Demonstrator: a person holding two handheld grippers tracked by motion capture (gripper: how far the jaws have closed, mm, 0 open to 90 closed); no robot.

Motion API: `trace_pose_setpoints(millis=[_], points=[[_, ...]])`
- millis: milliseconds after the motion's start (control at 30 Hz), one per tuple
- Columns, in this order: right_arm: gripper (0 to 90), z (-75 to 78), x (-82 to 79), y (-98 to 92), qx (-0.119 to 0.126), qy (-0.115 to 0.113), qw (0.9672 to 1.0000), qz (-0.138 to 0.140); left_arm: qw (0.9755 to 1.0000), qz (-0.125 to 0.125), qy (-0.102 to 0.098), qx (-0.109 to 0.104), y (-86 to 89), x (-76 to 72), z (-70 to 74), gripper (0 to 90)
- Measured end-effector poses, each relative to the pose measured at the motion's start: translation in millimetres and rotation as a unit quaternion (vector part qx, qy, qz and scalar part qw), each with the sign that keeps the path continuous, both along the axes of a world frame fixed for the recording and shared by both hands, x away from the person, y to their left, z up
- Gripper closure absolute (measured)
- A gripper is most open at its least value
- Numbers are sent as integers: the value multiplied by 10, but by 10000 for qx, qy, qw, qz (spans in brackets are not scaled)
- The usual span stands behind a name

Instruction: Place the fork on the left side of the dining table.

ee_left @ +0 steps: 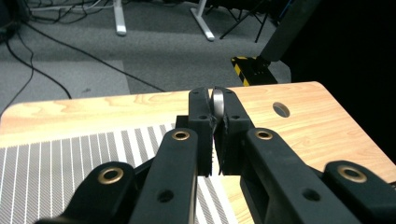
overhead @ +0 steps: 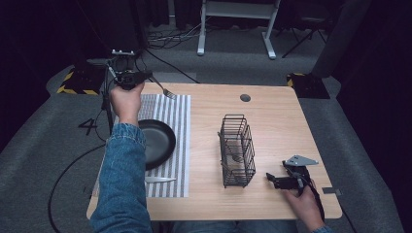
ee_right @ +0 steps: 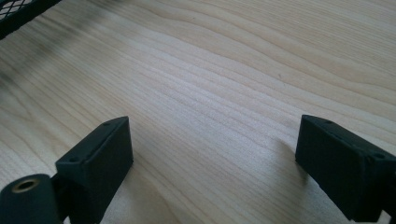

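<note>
A hand holds my left gripper [overhead: 145, 76] above the table's far left corner, and it is shut on a metal fork [overhead: 165, 91]. The fork's tines slant down to the right over the striped placemat [overhead: 175, 116]. In the left gripper view the fork's rounded handle end [ee_left: 217, 101] shows pinched between the two black pads [ee_left: 201, 122]. My right gripper [overhead: 277, 173] rests low at the front right of the wooden table [overhead: 282, 121], beside the black wire basket [overhead: 237, 150]. Its jaws [ee_right: 215, 154] stand wide apart with only bare wood between them.
A black plate [overhead: 158, 141] lies on the placemat, and a knife [overhead: 159, 180] lies near the mat's front edge. The basket's corner [ee_right: 18, 11] shows in the right gripper view. A round cable hole [overhead: 245, 97] is at the table's back. Desk legs and cables stand on the floor beyond.
</note>
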State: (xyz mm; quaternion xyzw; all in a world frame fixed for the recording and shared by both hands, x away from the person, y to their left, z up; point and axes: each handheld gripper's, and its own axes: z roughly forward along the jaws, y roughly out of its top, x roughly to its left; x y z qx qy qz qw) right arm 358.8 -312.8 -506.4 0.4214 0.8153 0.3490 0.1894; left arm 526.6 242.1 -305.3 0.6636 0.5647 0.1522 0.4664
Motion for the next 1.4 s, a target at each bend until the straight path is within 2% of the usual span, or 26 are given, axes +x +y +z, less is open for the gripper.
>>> trace_pose_setpoints(millis=[167,367,533,667,800,867,967,1067,1200,1400], points=[[110,0,1,1,3,0,10000,-13,9997,114,219,-42,42,42,-194,861],[110,0,1,1,3,0,10000,-15,9991,185,387,-51,98,80,-338,860],[110,0,1,3,7,-1,10000,-28,9978,242,599,170,72,123,-424,861],[110,0,1,3,9,2,10000,-34,9973,195,684,181,27,146,-462,861],[110,0,1,4,8,2,10000,-35,9958,178,813,384,-30,177,-530,860],[110,0,0,7,6,-2,10000,-57,9954,203,871,353,-24,179,-553,860],[110,0,0,7,5,-3,10000,-57,9953,233,893,295,-17,176,-567,861],[110,0,-1,7,2,-4,10000,-58,9949,230,919,352,-47,169,-586,861],[110,0,-1,7,4,-5,10000,-59,9946,266,948,327,-72,169,-612,860],[111,0,-2,7,4,-5,10000,-62,9945,268,974,276,-44,192,-621,860]])
